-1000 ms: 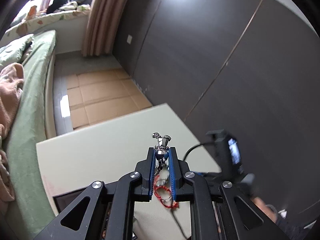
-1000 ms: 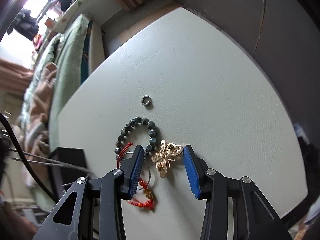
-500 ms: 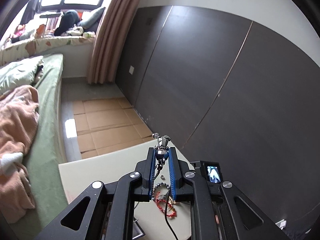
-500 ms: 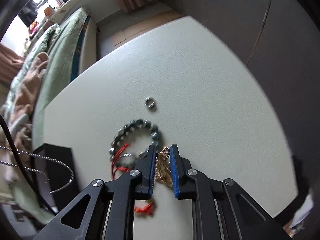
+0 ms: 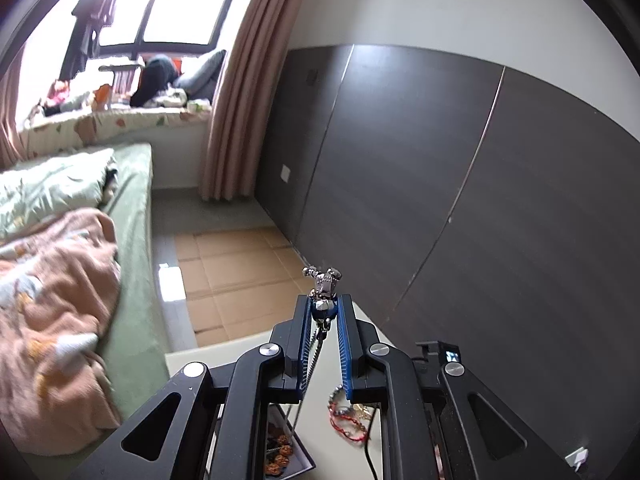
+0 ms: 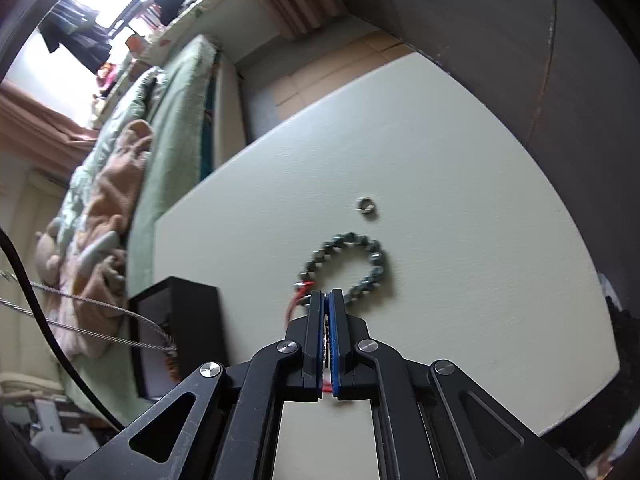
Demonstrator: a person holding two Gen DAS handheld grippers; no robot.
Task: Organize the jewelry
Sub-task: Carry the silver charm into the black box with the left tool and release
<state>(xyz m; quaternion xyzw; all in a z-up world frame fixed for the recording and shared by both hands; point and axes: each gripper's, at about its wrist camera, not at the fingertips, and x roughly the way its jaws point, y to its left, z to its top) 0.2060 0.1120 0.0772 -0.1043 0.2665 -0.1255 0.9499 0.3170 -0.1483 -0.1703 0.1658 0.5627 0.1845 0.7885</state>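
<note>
Left hand-held gripper (image 5: 325, 314) pinched silver pendant (image 5: 322, 280), chain (image 5: 310, 364) hanging clear of desk (image 6: 460, 184) | right hand-held gripper (image 6: 327, 300) pressed together on something thin, item not identifiable | beaded bracelet (image 6: 348, 264), ring (image 6: 367, 205) awaiting sorting | black box (image 6: 176, 332) likely destination.

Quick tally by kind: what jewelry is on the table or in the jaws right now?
pendant necklace, in the left gripper: 1
dark bead bracelet: 1
red cord bracelet: 1
small silver ring: 1
thin piece pinched in the right gripper, kind hidden: 1
Total: 5
</note>
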